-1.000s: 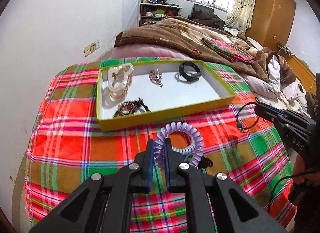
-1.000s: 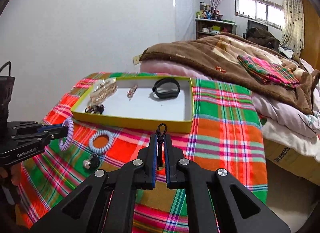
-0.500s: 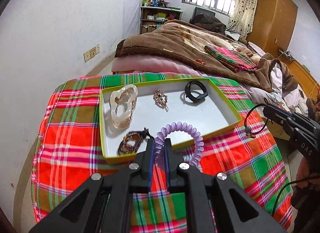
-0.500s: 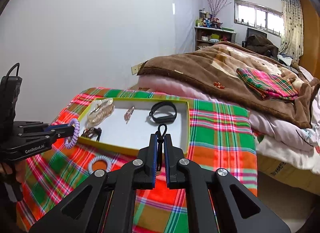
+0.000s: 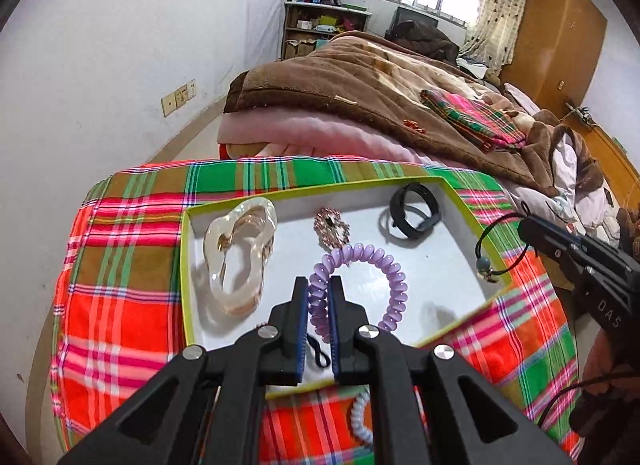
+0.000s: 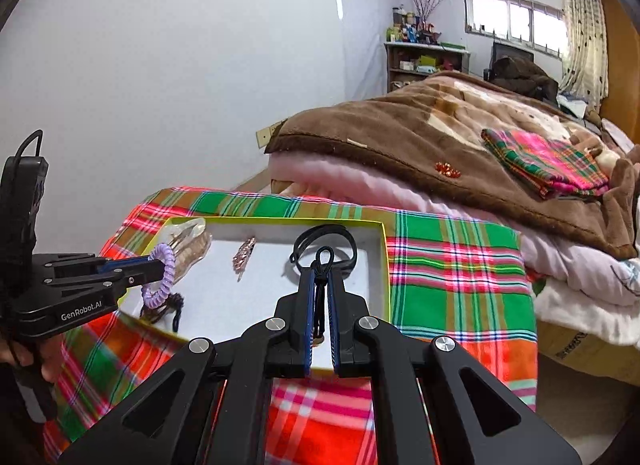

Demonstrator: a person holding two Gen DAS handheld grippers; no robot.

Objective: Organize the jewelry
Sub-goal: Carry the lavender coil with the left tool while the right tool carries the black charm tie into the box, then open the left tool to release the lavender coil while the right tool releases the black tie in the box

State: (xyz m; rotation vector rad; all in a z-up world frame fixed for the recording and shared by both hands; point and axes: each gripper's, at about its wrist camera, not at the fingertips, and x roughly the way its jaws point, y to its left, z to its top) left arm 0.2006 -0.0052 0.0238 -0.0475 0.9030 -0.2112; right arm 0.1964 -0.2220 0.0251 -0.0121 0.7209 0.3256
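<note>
A shallow yellow-green tray [image 5: 185,249] with a white floor lies on the plaid cloth. In it are a clear shell-like hair claw [image 5: 240,253], a sparkly brooch [image 5: 331,227], a black band [image 5: 416,212] and a dark beaded bracelet [image 6: 168,305]. My left gripper [image 5: 319,285] is shut on a purple spiral hair tie [image 5: 360,281], held above the tray's middle; it also shows in the right wrist view [image 6: 160,279]. My right gripper [image 6: 320,277] is shut on a black cord bracelet [image 6: 323,265] with a bead [image 5: 483,264], held over the tray's right edge.
A pale blue spiral hair tie [image 5: 360,417] lies on the plaid cloth [image 5: 120,265] just before the tray. A bed with a brown blanket [image 5: 360,81] stands behind. A white wall is at the left.
Both grippers have moved forward and up over the tray, each still holding its item. The purple hair tie now hangs above the tray floor; the cord bracelet has reached the tray's right edge.
</note>
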